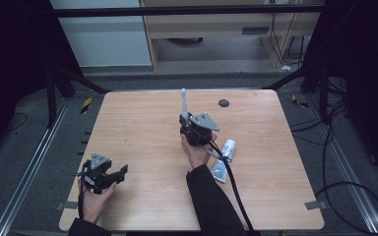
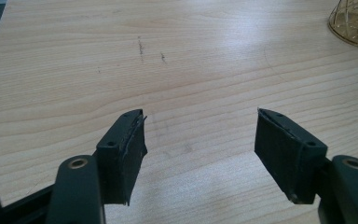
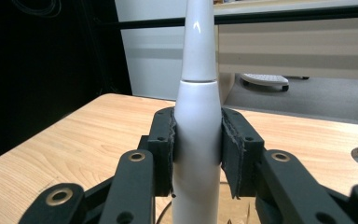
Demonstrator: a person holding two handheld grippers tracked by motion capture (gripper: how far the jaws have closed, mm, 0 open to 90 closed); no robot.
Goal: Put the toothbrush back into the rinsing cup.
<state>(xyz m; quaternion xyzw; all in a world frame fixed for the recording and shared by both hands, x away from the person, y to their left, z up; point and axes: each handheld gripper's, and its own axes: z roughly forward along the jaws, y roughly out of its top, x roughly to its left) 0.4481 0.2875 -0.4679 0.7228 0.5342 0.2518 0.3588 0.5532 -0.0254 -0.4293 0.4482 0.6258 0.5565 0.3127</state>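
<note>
Right gripper [image 1: 184, 119]: closing both black jaws on the white electric toothbrush [image 1: 183, 101]; pads [image 3: 164, 140] pressing its body from either side.
Toothbrush position: standing upright between the right jaws, its narrow neck rising above them and pointing away from the person; in the right gripper view [image 3: 196, 116] the handle is filling the gap from pad to pad.
Right hand [image 1: 194, 153]: wrapping the gripper from below, raised above the table [image 1: 142, 123].
Left gripper [image 1: 109, 173]: jaws standing wide apart, gripping nothing; in the left gripper view [image 2: 200, 144] bare wood is lying between the pads.
Left gripper place: hovering low, well apart from the toothbrush, nearer the person and to the left of the right gripper.
Beside the right gripper: a toothpaste tube [image 1: 223, 160] lying flat, just right of the right hand.
Ahead of the left jaws: an amber glass item [image 2: 354, 21] sitting far off to their right; what it is cannot be told.
</note>
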